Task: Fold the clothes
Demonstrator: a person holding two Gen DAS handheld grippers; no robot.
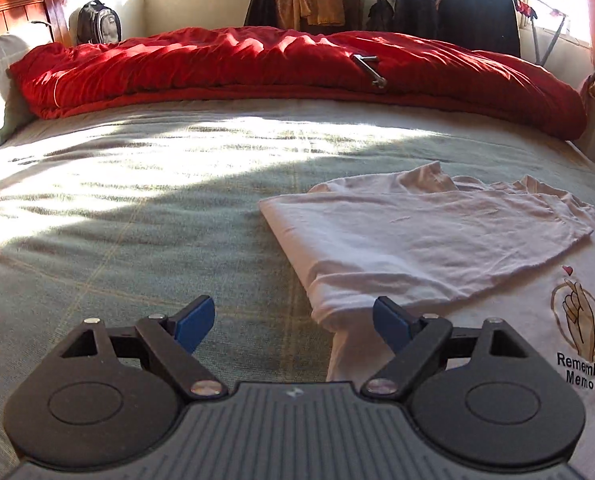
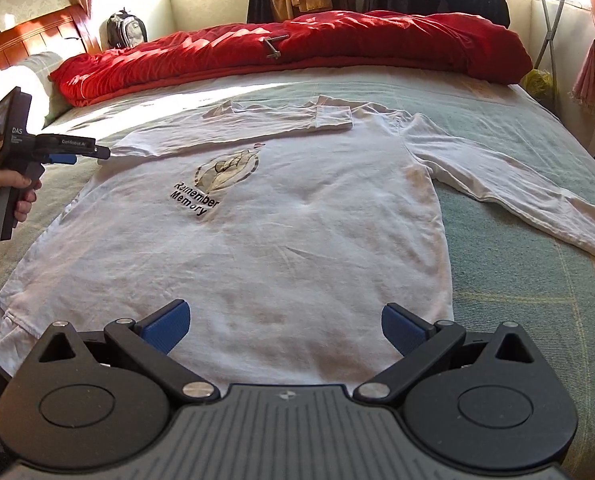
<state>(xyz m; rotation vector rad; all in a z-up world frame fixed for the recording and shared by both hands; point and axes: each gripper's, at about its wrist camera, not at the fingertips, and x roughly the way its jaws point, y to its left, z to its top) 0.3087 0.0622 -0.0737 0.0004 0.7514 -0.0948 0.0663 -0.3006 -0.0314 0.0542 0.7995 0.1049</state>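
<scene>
**Shirt flat on bed, one sleeve folded in**

White shirt (image 2: 281, 216) lies centre frame on the bed (image 2: 509, 280) in the right wrist view, print up. One sleeve is folded across the chest; the other sleeve (image 2: 517, 184) stretches to the right edge. Left tongs (image 1: 293, 322) are apart and empty, beside the folded edge. Right tongs (image 2: 285, 326) are apart over the hem, gripping nothing. Red duvet (image 2: 297, 44) is at the top.

Black left tool (image 1: 293, 322) with blue pads (image 1: 195, 322), silver screws, ribbed grey body.
</scene>
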